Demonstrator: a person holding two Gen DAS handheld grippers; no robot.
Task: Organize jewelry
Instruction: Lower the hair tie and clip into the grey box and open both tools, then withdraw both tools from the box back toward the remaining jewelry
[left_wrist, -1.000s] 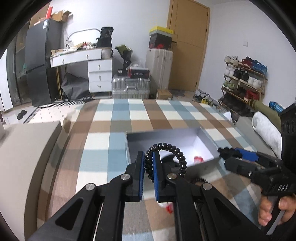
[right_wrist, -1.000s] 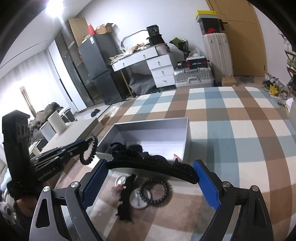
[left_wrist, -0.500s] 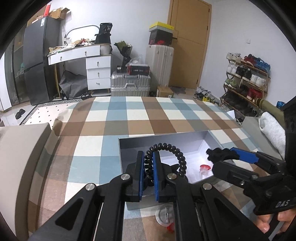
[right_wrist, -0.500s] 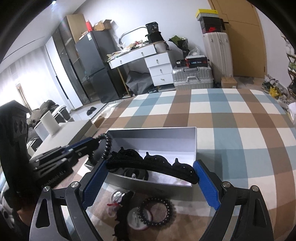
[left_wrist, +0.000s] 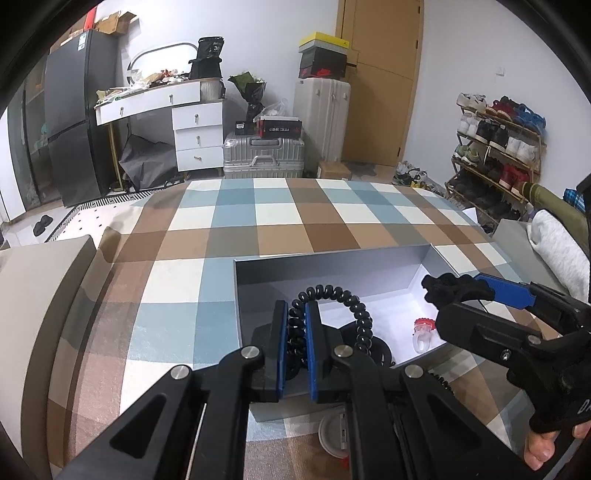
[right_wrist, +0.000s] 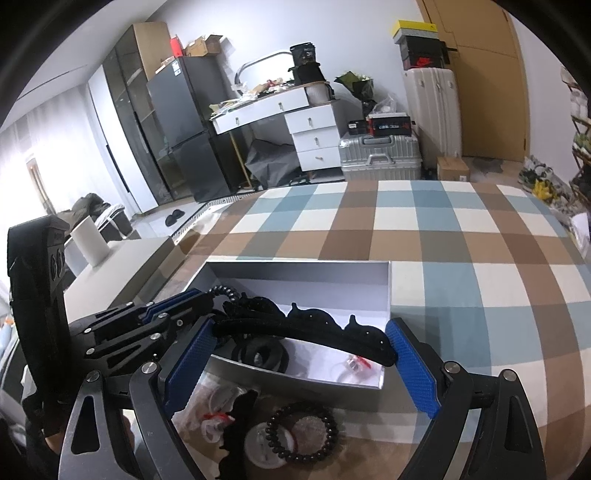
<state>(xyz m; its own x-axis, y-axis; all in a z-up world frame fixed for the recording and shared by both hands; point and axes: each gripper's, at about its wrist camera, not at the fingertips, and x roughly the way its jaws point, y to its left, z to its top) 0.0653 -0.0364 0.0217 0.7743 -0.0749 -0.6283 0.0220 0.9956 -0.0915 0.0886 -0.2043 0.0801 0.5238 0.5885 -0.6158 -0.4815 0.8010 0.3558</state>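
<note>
**Two grippers holding hair pieces over the grey box**

The left gripper (left_wrist: 295, 325) is pinching a black spiral hair tie (left_wrist: 343, 306) between its blue pads, which are pressed almost together. The loop of the tie is standing up just in front of the fingertips and is hanging over the near part of the grey box (left_wrist: 332, 269). The box is lying open on the checked cloth (left_wrist: 236, 221), directly below and ahead of both tools.

The right gripper (right_wrist: 299, 350) is holding a black headband (right_wrist: 306, 328) across its wide jaws; each end of the band is touching one blue pad. The headband is hanging above the near edge of the box. Inside the box, under the band, a black hair tie (right_wrist: 262, 354) and a small red and clear piece (right_wrist: 354, 365) are lying. Below the right gripper, outside the box, a black bead bracelet (right_wrist: 301, 432) is resting on the cloth.
</note>
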